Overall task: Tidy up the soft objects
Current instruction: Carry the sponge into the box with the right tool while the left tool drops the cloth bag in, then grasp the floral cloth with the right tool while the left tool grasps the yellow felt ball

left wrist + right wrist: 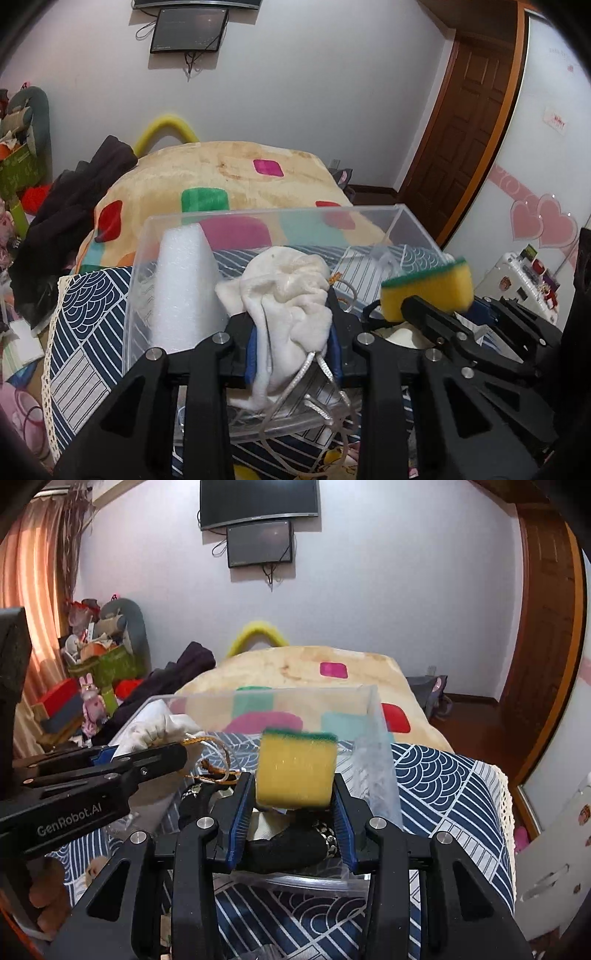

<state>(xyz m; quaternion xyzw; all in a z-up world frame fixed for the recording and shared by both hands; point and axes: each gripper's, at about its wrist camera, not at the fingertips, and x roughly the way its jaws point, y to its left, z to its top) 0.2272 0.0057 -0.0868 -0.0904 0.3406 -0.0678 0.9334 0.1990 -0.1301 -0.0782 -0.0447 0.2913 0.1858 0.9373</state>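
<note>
My left gripper (293, 332) is shut on a white drawstring pouch (291, 295) and holds it over a clear plastic box (410, 225); its silver cords hang down. A white foam cone (184, 288) stands inside the box at the left. My right gripper (293, 805) is shut on a yellow sponge with a green top (297, 764), held above the box (373, 716). The sponge also shows in the left wrist view (428, 288), right of the pouch. The pouch shows in the right wrist view (155, 731) at the left. A black item (284, 845) lies in the box under the sponge.
The box sits on a navy patterned cloth (443, 790). Behind it is a bed with a beige blanket with coloured patches (229, 173). Dark clothes (66, 206) lie at the left. A wooden door (461, 122) and monitors on the wall (258, 542) are beyond.
</note>
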